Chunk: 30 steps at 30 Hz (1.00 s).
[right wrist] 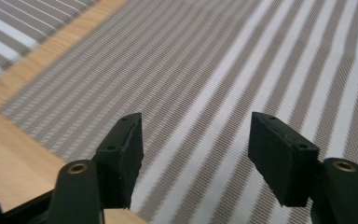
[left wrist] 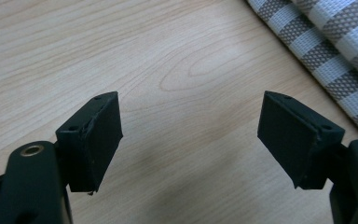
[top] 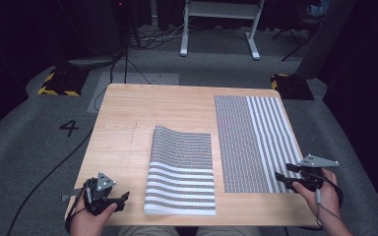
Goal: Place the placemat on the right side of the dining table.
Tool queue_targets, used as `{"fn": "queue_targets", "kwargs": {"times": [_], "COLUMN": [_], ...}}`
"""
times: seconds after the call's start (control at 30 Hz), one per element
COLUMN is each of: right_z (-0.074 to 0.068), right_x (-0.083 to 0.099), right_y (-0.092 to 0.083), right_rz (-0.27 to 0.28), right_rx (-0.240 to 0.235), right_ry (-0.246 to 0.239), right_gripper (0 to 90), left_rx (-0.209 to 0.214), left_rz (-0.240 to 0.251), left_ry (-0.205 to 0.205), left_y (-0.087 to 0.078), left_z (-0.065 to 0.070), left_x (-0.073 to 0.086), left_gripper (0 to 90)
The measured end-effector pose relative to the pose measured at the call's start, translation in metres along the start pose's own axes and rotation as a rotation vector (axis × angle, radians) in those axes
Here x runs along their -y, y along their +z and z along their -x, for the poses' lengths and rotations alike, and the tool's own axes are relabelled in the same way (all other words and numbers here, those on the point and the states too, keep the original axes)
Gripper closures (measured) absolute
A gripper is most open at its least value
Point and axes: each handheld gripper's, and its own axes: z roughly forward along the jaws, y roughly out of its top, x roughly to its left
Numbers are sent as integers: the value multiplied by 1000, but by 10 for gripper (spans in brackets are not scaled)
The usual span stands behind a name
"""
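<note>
My left gripper [top: 120, 200] sits at the table's [top: 128, 123] near left corner, just left of the folded mat [top: 182, 169] at the near edge's middle. My right gripper [top: 281, 176] hovers over the near right corner of the flat mat [top: 251, 137] lying along the right edge, jaws apart with nothing between them.
</note>
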Motion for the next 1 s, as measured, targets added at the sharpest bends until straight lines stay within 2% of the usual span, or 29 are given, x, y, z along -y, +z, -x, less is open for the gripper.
{"fn": "queue_targets", "kwargs": {"times": [0.13, 0.17, 0.2, 0.33, 0.37, 0.43, 0.5, 0.57, 0.6, 0.67, 0.7, 0.73, 0.8, 0.9, 1.0], "right_z": [-22, -22, -33, -55, -61, -72, -80, -86, -86, -90, -90, -92, -94, -99, -106], "right_x": [-2, -2, -3, -7, -9, -13, -16, -16, -16, -15, -15, -14, -13, -11, -8], "right_y": [-4, -4, -3, -4, -4, -3, 2, 11, 11, 29, 29, 39, 46, 50, 51], "right_rz": [20, 20, 18, 32, 32, 52, 43, 16, 16, 15, 15, -3, -7, -2, 8], "right_rx": [-53, -53, -78, -116, -127, -182, -238, -273, -273, -296, -296, -284, -286, -296, -326], "right_ry": [-18, -18, -41, -77, -92, -120, -147, -169, -169, -168, -168, -172, -175, -163, -184], "right_gripper": [330, 330, 317, 313, 318, 379, 384, 379, 379, 346, 346, 333, 314, 311, 310], "left_rx": [12, 12, 28, 66, 65, 91, 106, 119, 119, 130, 130, 132, 130, 127, 138], "left_rz": [-11, -11, -12, -26, -29, -33, -31, -33, -33, -35, -35, -39, -51, -59, -73], "left_ry": [15, 15, 23, 60, 63, 70, 79, 89, 89, 111, 111, 111, 99, 93, 88], "left_y": [-6, -6, -11, -20, -21, -19, -16, -14, -14, -10, -10, -8, -6, -3, 0], "left_z": [3, 3, 5, 11, 12, 12, 12, 13, 13, 14, 14, 13, 12, 9, 8], "left_x": [0, 0, -2, -8, -9, -10, -9, -9, -9, -9, -9, -8, -6, -3, -1], "left_gripper": [219, 219, 218, 210, 209, 202, 199, 198, 197, 194, 194, 194, 194, 194, 194]}}
